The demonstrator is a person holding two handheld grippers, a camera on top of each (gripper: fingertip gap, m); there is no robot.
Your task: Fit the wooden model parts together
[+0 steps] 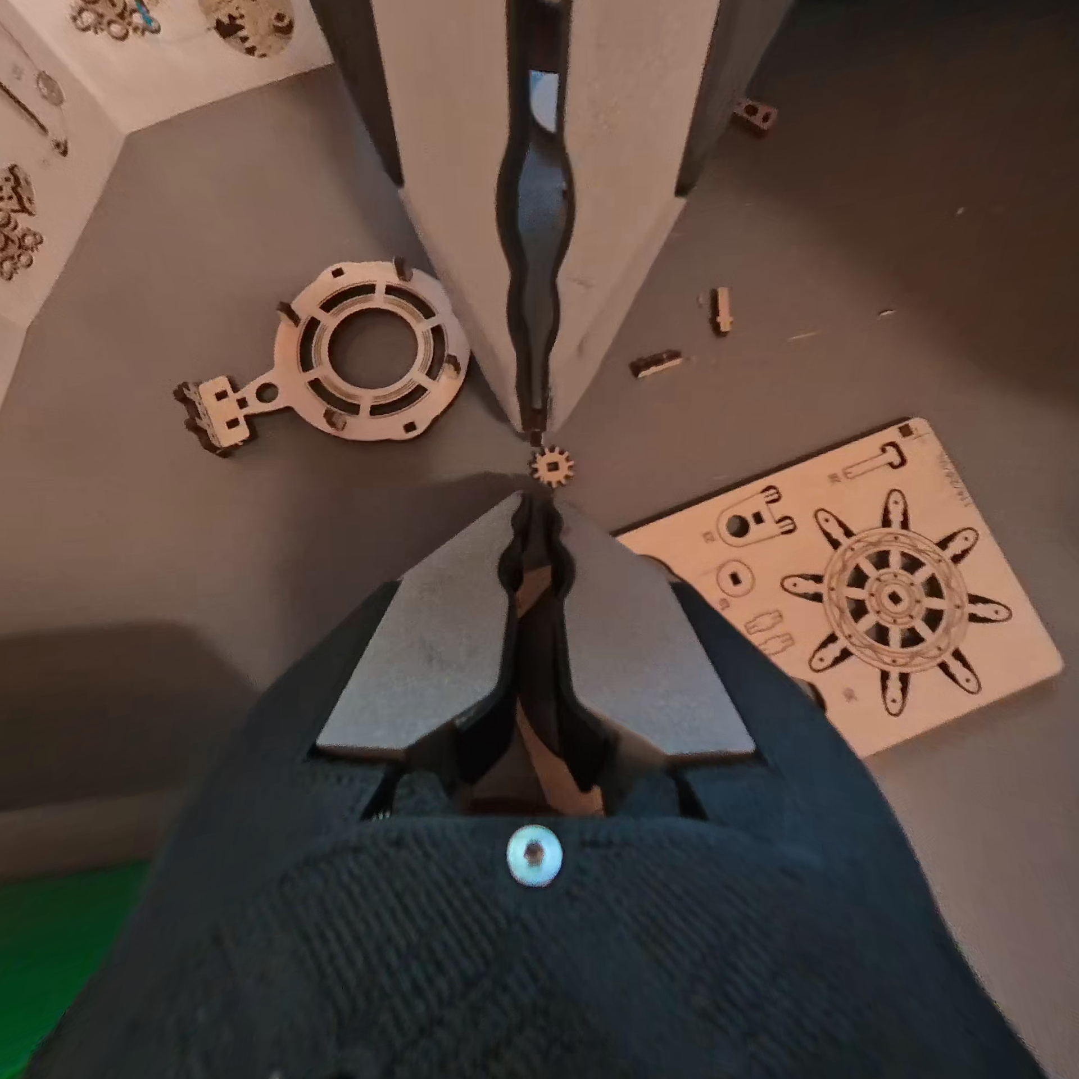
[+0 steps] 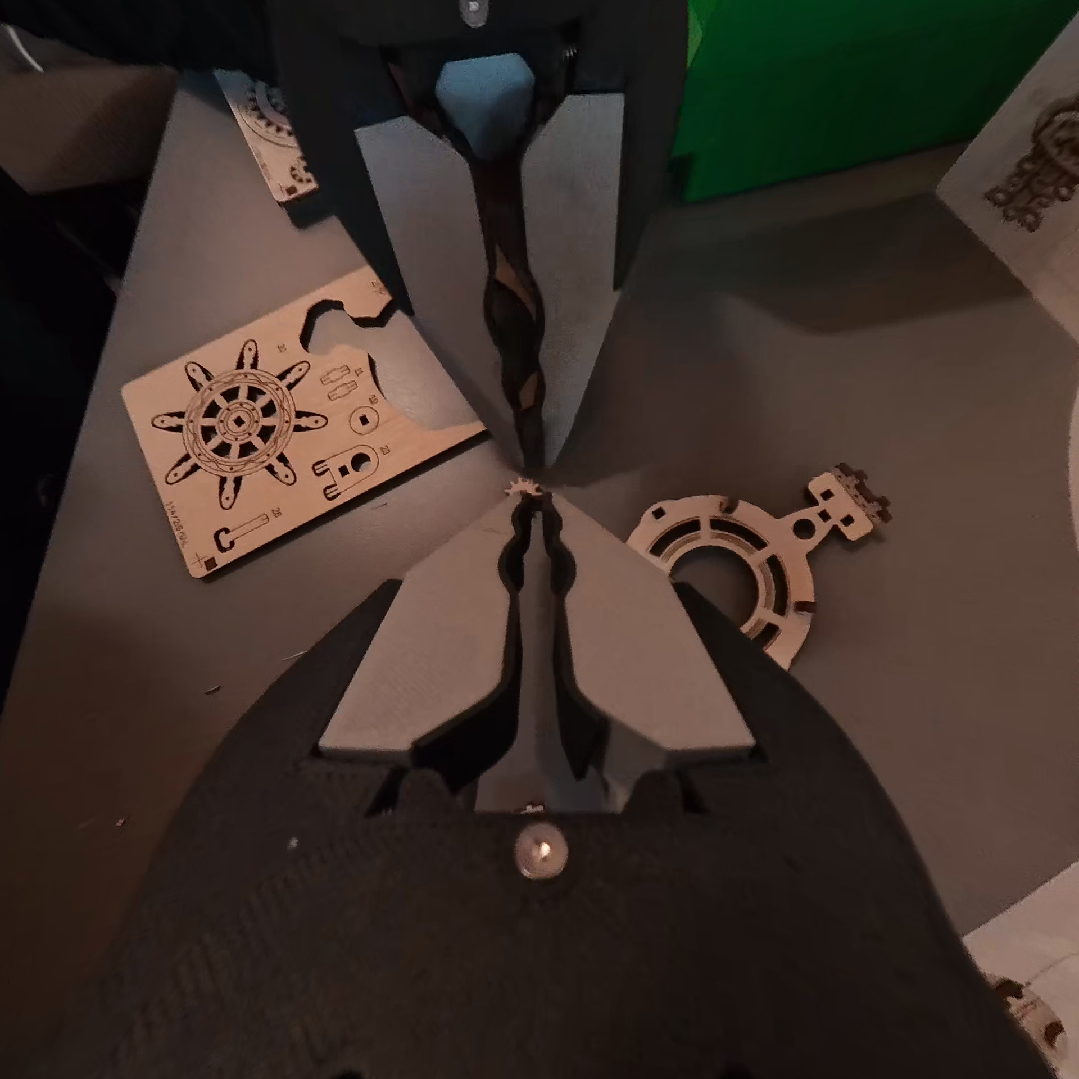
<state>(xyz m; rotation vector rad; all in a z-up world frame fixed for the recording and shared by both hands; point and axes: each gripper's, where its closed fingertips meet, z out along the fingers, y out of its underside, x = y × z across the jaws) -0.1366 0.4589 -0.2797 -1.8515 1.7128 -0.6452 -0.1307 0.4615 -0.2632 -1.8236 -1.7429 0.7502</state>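
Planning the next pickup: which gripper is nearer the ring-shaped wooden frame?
Right. The right gripper sits beside the frame; the left gripper faces it from beyond the small gear.

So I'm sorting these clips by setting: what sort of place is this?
Probably a hobby or craft worktable, indoors. On the grey tabletop lie a laser-cut plywood sheet with a ship's wheel still in it, a partly built ring-shaped wooden assembly, and printed instruction pages at the edge.
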